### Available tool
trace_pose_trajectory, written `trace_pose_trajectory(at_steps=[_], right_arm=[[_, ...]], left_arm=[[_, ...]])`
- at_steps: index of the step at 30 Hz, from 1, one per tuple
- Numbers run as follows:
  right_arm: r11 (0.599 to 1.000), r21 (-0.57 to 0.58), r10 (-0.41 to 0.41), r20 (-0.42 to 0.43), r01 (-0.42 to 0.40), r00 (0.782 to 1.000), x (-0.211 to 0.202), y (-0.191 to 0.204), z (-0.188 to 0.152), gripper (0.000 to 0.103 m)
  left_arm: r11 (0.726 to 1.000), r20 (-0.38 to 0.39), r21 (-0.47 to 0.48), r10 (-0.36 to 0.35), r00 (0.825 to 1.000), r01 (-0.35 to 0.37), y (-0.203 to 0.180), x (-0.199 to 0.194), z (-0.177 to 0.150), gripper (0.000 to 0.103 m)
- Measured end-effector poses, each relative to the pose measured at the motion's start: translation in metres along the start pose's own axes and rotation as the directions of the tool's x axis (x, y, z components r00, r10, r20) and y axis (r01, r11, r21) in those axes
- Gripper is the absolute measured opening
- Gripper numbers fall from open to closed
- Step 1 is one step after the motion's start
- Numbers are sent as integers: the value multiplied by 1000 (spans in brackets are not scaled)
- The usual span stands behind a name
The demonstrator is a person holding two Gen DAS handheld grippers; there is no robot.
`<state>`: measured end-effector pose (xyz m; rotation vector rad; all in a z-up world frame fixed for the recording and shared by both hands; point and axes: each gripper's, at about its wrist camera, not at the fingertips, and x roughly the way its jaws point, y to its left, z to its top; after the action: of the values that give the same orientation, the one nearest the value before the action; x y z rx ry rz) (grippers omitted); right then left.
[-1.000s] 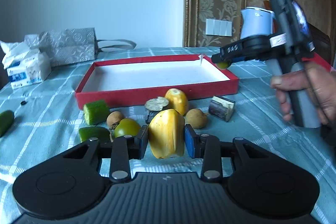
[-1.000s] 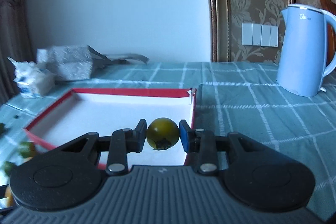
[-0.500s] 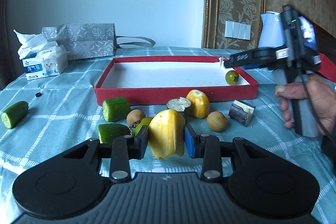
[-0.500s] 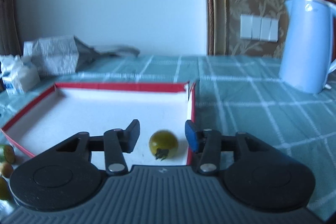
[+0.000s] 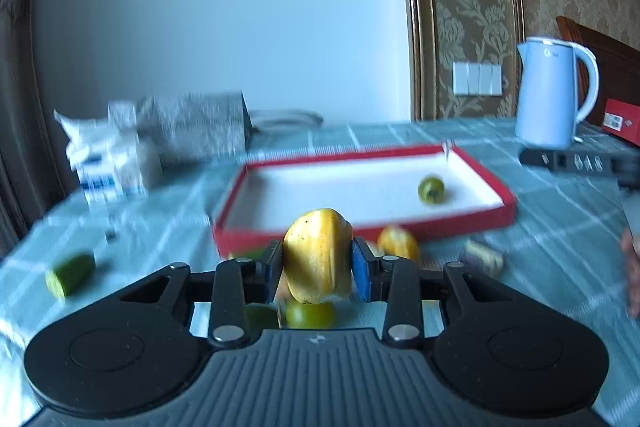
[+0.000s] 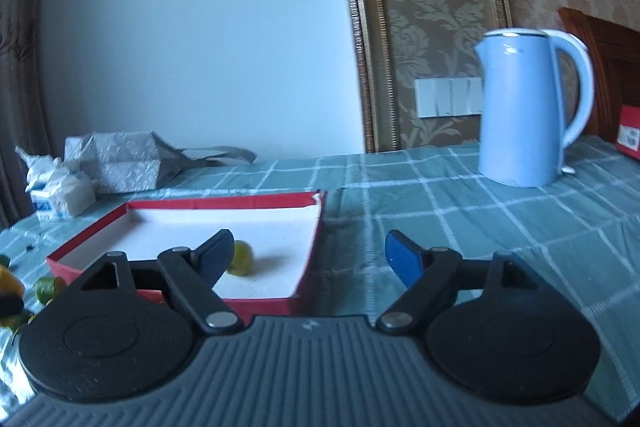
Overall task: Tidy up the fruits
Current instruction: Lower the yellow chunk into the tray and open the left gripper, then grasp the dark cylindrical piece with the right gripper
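— Yellow waxy fruit (image 5: 318,255) is pinched in the left hand-held gripper (image 5: 316,269), lifted off the tabletop (image 5: 560,227).

— Right hand-held gripper (image 6: 310,259)?

— Its jaws have just been opening, empty; small green round fruit (image 6: 241,257) lies in the red shallow box (image 6: 308,263). Others remain outside.

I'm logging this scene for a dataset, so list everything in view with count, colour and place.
tray: 1, red with white floor, table centre
small round fruit: 1, green, inside tray
yellow fruit: 1, in left claw
cucumber piece: 1, green, table left
kettle: 1, light blue, far right
tissue pack: 1, white, far left
left claw: shut on yellow fruit
right claw: jaws just opened, nothing between them
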<state>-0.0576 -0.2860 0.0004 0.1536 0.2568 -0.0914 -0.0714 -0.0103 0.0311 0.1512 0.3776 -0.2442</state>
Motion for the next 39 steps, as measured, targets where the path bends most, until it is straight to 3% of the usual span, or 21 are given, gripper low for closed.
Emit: trace_pose_trajectory(at_steps=[7,14,16,18,20,25,29,34,39], right_arm=[[998,59,8,-30,-6,1000,7,-11,-5,81],[996,74,52,-77,-46,996,13,-16,-7,81],[994,75,83,-97,-76,992,14,-14,-7,81],[993,51,115,-116,-110,987,15,-9,-8,82],[987,14,160,-148,-160,976,16,-2,-9,85],[957,-79,254,-236,-279,938,15,22,-15,85],[938,-181,242,-276,-297,930,13,42,-23,85],[918,-224,247,-321,-327,914,15,56,-28,74],[911,-250,228,-355,-327,907,20,65,-35,73]], left_arm=[[996,-3,-28,79,997,-79,11,61,49,35],[994,-87,0,111,990,-111,9,120,55,39],[992,-78,-8,128,989,-129,10,125,54,48],[991,-76,-21,127,989,-129,13,127,53,69],[990,-69,-26,134,989,-136,15,126,52,74],[990,-47,-68,118,992,-121,29,100,46,74],[991,-8,-79,109,994,-110,41,65,34,79],[990,11,-96,101,995,-100,55,34,15,81],[991,1,-104,87,996,-86,62,16,1,81]])
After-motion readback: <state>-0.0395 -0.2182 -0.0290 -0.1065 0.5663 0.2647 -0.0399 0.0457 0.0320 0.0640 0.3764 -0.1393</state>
